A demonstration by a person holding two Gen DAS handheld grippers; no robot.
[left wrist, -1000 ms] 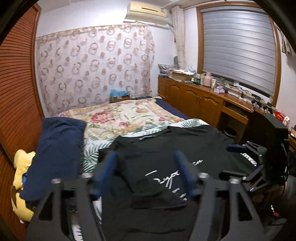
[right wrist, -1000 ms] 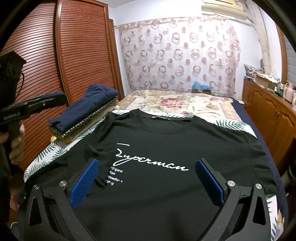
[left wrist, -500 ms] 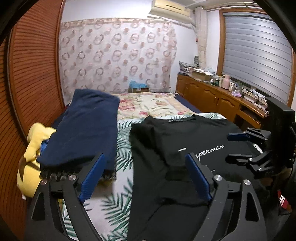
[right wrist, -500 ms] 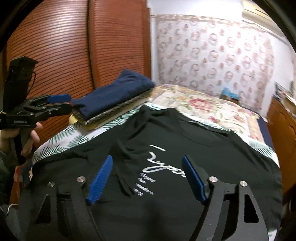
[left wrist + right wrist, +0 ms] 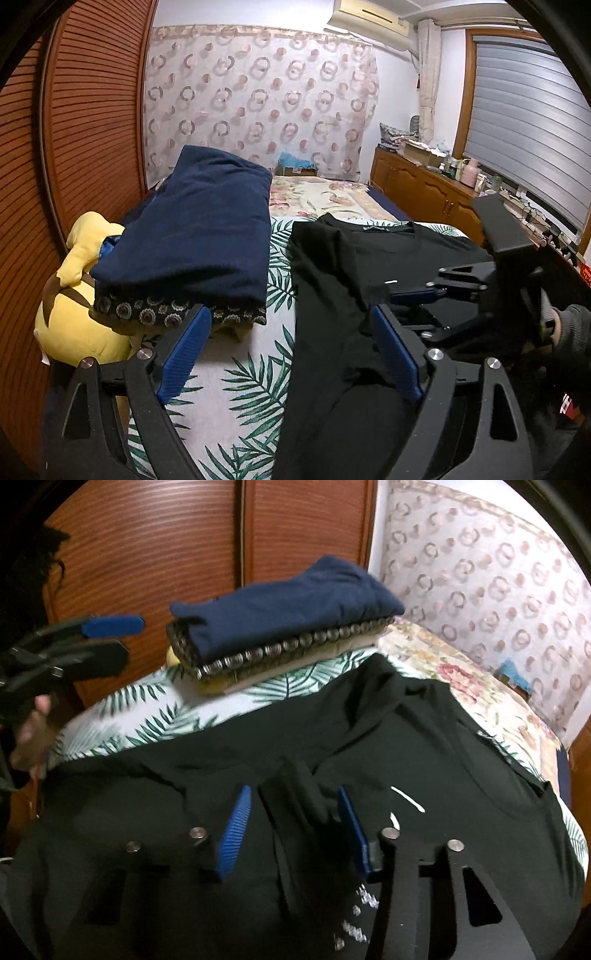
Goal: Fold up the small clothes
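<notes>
While right gripper [image 5: 291, 830] fingers close around black shirt [image 5: 424, 738] fold, left gripper [image 5: 291, 354] wide open.

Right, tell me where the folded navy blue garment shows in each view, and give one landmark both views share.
Left wrist view: folded navy blue garment lies left of centre, atop a dark patterned cloth.
Right wrist view: it lies upper centre, before the wooden slatted doors.
Shared landmark: the black T-shirt spread on the leaf-print sheet.
</notes>
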